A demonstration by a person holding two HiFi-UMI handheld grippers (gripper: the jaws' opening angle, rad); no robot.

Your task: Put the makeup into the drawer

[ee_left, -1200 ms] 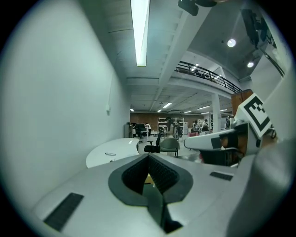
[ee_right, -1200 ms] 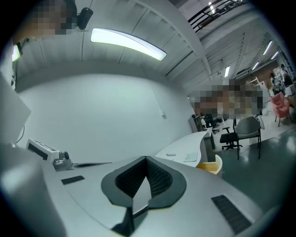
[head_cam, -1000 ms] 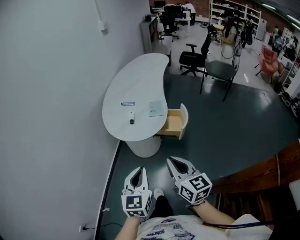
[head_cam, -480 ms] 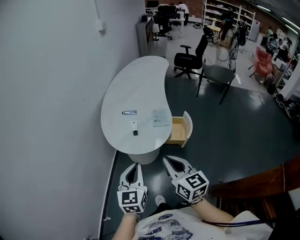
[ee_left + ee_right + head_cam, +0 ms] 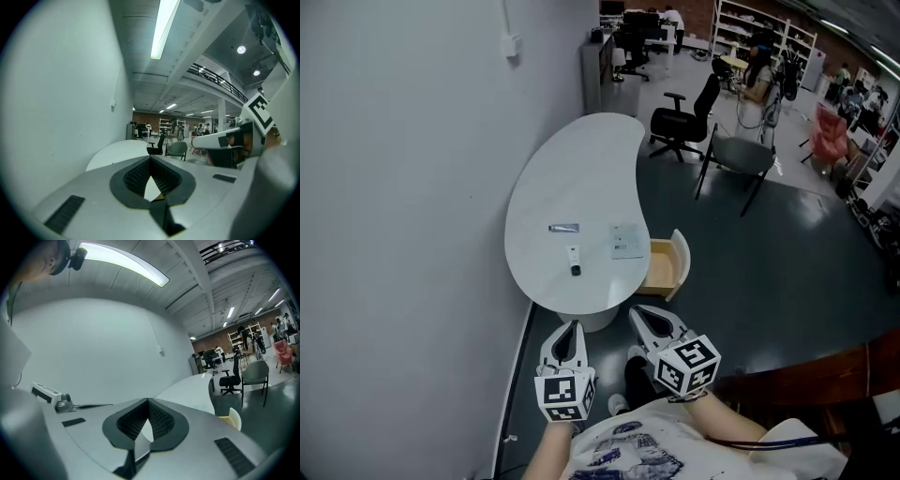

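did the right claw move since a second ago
Yes: the right claw has come forward toward the white table; the gap between its tips and the open drawer has nearly closed.

Desk (image 5: 572, 178): stands against the wall (image 5: 394, 187) on its left.
On desk: tube (image 5: 563, 227) farthest back; stick (image 5: 574, 262) just before it; packet (image 5: 626, 241) right of both, near the edge.
Drawer (image 5: 664, 265): open, at the desk's right side, beside the packet.
Behind desk: swivel chair (image 5: 682, 117); chair (image 5: 741, 155) to its right.
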